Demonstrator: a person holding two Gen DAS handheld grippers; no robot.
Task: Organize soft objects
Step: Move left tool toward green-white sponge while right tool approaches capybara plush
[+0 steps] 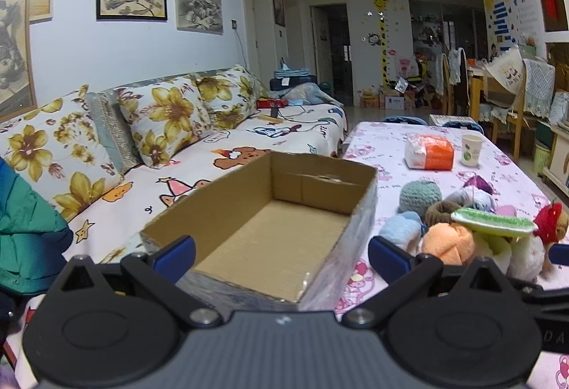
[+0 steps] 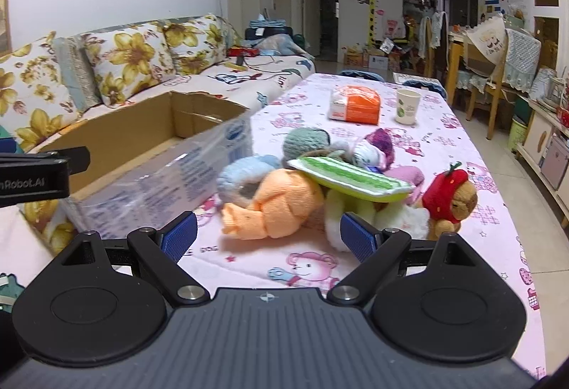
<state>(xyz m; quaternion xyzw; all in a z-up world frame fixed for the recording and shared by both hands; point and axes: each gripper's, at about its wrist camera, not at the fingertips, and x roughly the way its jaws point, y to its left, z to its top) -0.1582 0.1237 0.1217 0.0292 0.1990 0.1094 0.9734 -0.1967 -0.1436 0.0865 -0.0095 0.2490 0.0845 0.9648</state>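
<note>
An empty cardboard box (image 1: 270, 229) stands on the table's left side; it also shows in the right wrist view (image 2: 142, 140). My left gripper (image 1: 281, 254) is open at the box's near end, holding nothing. A pile of soft toys lies right of the box: an orange plush (image 2: 281, 204), a blue plush (image 2: 245, 172), a green sponge-like pad (image 2: 352, 177) on top, a teal yarn ball (image 2: 306, 140), and a bear with a strawberry hat (image 2: 451, 198). My right gripper (image 2: 268, 239) is open just short of the orange plush.
A pink cartoon tablecloth (image 2: 355, 268) covers the table. An orange-and-white packet (image 2: 355, 102) and a paper cup (image 2: 407, 106) stand at the far end. A sofa with floral cushions (image 1: 167, 118) runs along the left. Chairs (image 2: 490, 69) stand at the right.
</note>
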